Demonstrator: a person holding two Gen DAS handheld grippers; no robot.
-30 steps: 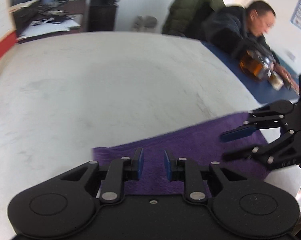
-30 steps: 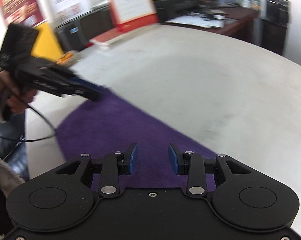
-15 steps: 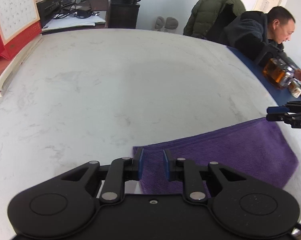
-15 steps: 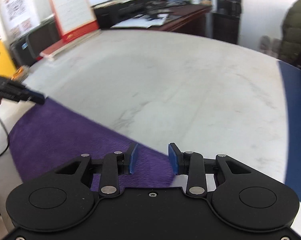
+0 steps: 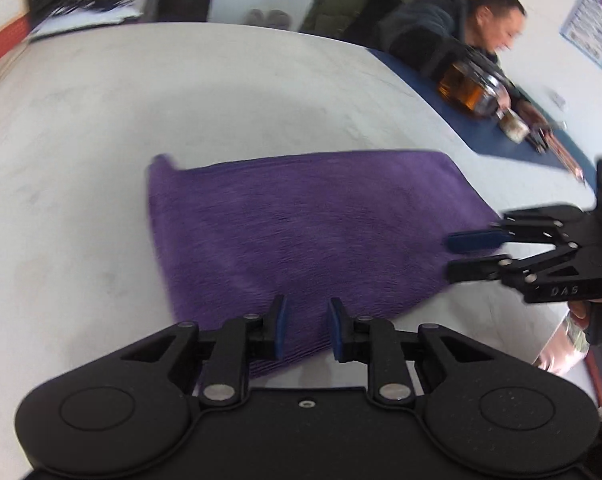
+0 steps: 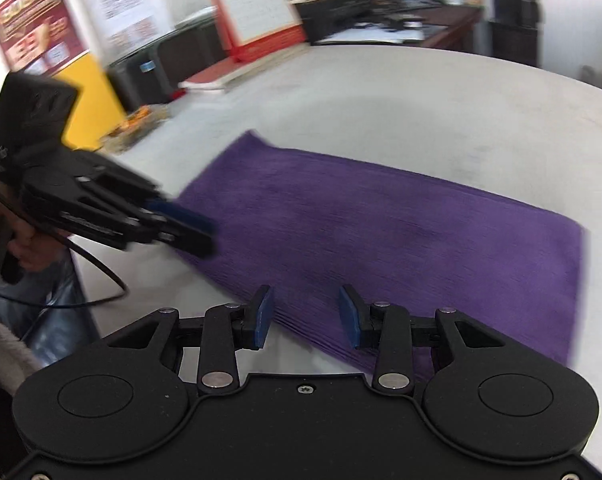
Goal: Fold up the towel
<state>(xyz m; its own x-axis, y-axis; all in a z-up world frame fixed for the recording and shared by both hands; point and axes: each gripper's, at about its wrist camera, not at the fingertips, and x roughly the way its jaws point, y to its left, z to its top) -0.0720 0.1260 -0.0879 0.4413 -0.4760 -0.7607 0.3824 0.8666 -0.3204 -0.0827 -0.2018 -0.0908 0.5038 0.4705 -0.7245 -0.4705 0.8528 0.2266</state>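
A: Entry. One purple terry-cloth towel lies flat on the white marble-look tabletop — a single neat rectangle, edges roughly straight. Only its far-left corner, at 10 o'clock in the left wrist view, is slightly curled.

B: Grippers?

A: Two, both black with blue pads. Left gripper: fingers a little apart, nothing between them, hovering over the near edge of the towel at 6 o'clock. Right gripper: fingers parted wider and just now opening further, nothing gripped; the towel's near edge runs below them. In the left view it sits at 3 o'clock, by the towel's right corner.

B: Handling judgement?

A: Soft, light, limp — it should drape and sag once lifted, and may drag on the stone. Not fragile, and the pile looks grippy, not slick. I would pinch the two near corners, one per gripper, so the edge stays taut.

B: Anything else nearby?

A: One seated person at 1 o'clock, with one amber glass bottle on a blue mat. Well apart from the towel.
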